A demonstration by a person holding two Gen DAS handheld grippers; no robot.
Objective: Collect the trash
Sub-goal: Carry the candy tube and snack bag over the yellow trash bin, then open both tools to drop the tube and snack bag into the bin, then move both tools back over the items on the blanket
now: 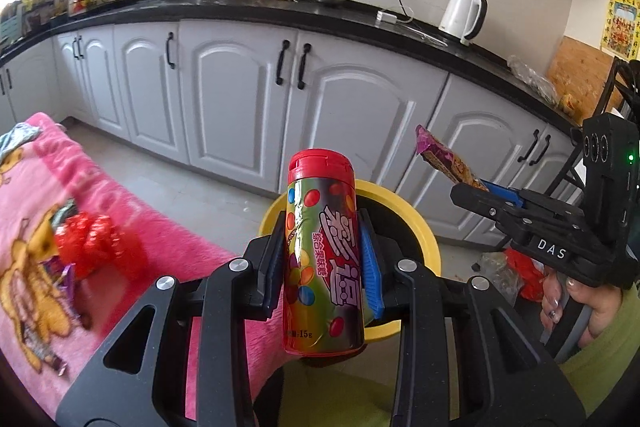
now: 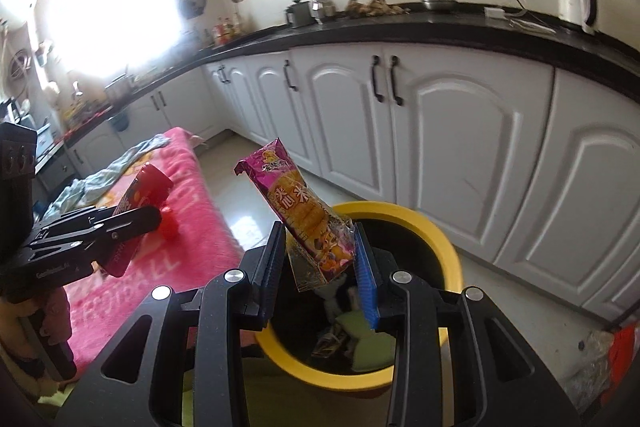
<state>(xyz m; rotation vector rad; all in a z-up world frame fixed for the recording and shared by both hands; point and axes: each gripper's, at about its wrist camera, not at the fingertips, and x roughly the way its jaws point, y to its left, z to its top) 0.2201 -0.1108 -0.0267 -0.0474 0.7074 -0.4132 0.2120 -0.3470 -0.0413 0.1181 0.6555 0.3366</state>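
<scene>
My left gripper (image 1: 323, 251) is shut on a red-capped candy tube (image 1: 322, 251) and holds it upright in front of the yellow-rimmed trash bin (image 1: 420, 227). My right gripper (image 2: 320, 263) is shut on a purple snack wrapper (image 2: 298, 211) and holds it over the open bin (image 2: 440, 239), which has several pieces of trash inside. The right gripper with its wrapper (image 1: 440, 157) shows at the right of the left wrist view. The left gripper with its tube (image 2: 132, 223) shows at the left of the right wrist view.
A pink blanket (image 1: 132, 211) lies to the left with a red crumpled wrapper (image 1: 96, 247) and other wrappers on it. White cabinets (image 1: 240, 95) under a black counter stand behind the bin. Plastic bags (image 2: 600, 359) lie on the floor to the right.
</scene>
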